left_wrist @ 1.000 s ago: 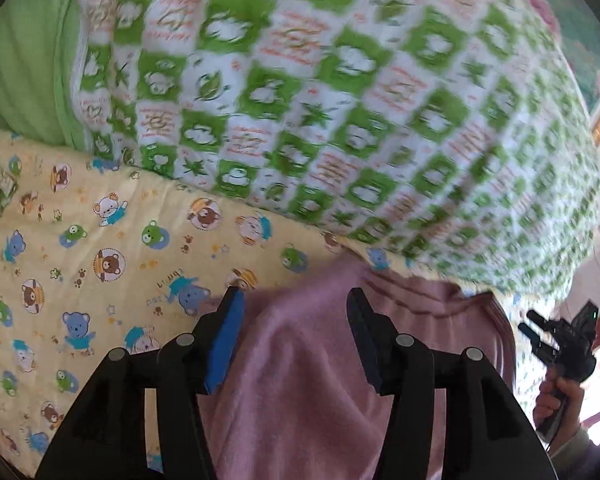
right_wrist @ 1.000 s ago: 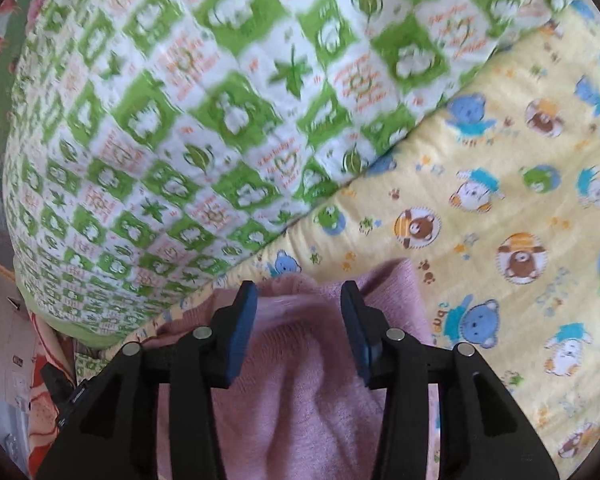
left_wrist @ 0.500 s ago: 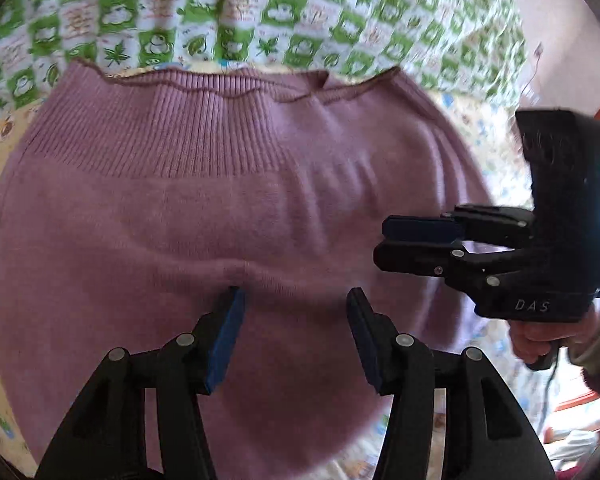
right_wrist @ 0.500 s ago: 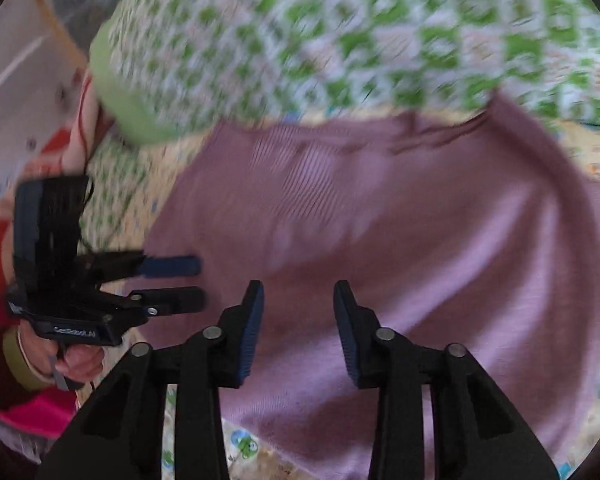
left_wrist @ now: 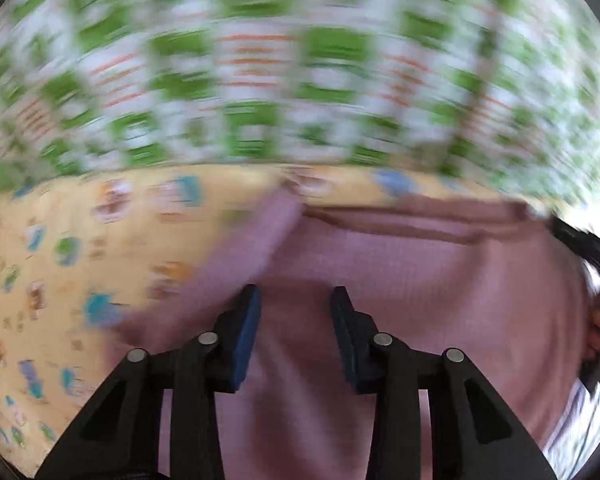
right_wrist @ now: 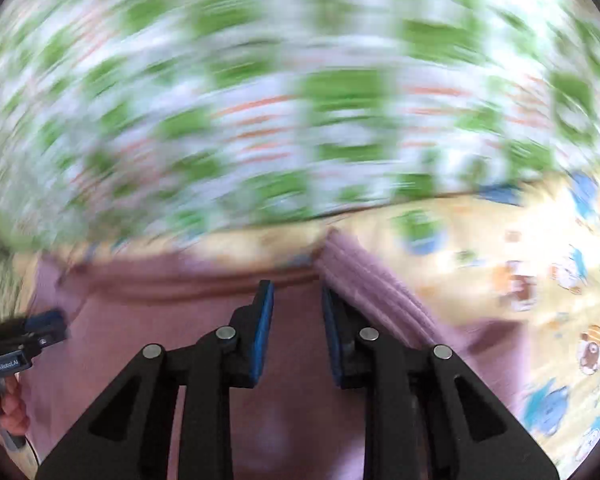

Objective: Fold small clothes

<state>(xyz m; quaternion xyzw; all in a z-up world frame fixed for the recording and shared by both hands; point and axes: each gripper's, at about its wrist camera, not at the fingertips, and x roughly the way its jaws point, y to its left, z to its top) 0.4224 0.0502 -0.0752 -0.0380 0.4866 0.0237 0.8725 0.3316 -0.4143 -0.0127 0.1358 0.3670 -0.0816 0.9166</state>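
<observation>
Green-checked quilt point(left_wrist: 300, 60) behind yellow bear-print sheet point(left_wrist: 60, 280)

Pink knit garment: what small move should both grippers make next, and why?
Probably finish closing on the pink knit garment. The left gripper and right gripper each have closing jaws with knit between them, near its top edge, on the yellow sheet.
</observation>
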